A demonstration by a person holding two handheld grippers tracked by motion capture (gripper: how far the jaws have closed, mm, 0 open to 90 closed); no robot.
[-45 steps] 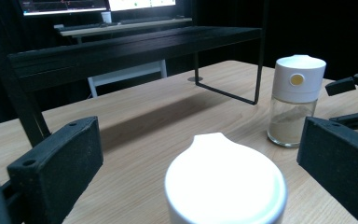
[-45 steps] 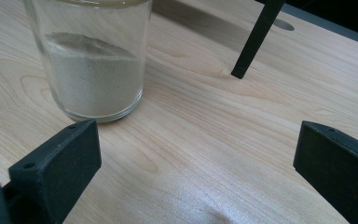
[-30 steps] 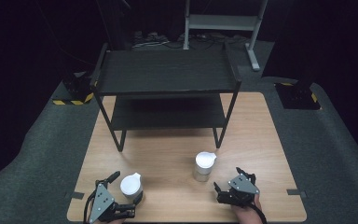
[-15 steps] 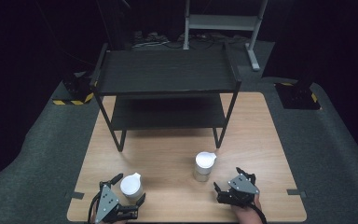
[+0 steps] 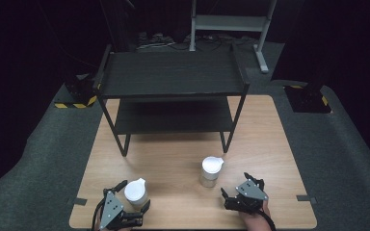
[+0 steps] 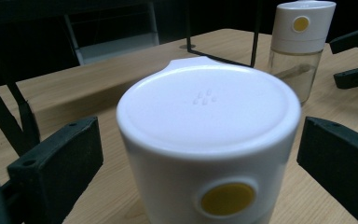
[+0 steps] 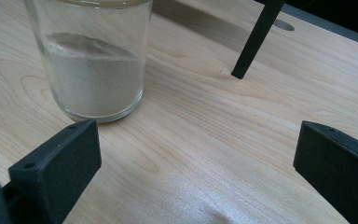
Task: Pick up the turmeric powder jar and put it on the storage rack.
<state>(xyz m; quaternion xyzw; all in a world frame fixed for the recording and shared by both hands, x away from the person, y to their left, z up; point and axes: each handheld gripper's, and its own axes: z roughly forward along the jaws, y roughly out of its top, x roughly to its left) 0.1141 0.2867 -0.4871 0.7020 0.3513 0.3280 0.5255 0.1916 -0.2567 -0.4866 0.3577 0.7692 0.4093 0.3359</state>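
Left: the left tongs (image 5: pixel 134 199), jaws spread and not yet touching, straddle a white-lidded jar (image 5: pixel 136 193) near the front edge of the tabletop (image 5: pixel 173 159); in the left gripper view the jar (image 6: pixel 205 154) sits a little left of centre between the jaws, so closing now would likely let one jaw strike first and nudge or tip it. Centre: a second jar (image 5: pixel 210 171) holding pale powder stands in front of the black shelf (image 5: pixel 171 72). Right: the right tongs (image 5: pixel 234 190), also released, lie just beside this jar (image 7: pixel 93 60), which sits off to the left of their line, so a straight advance may knock it over.
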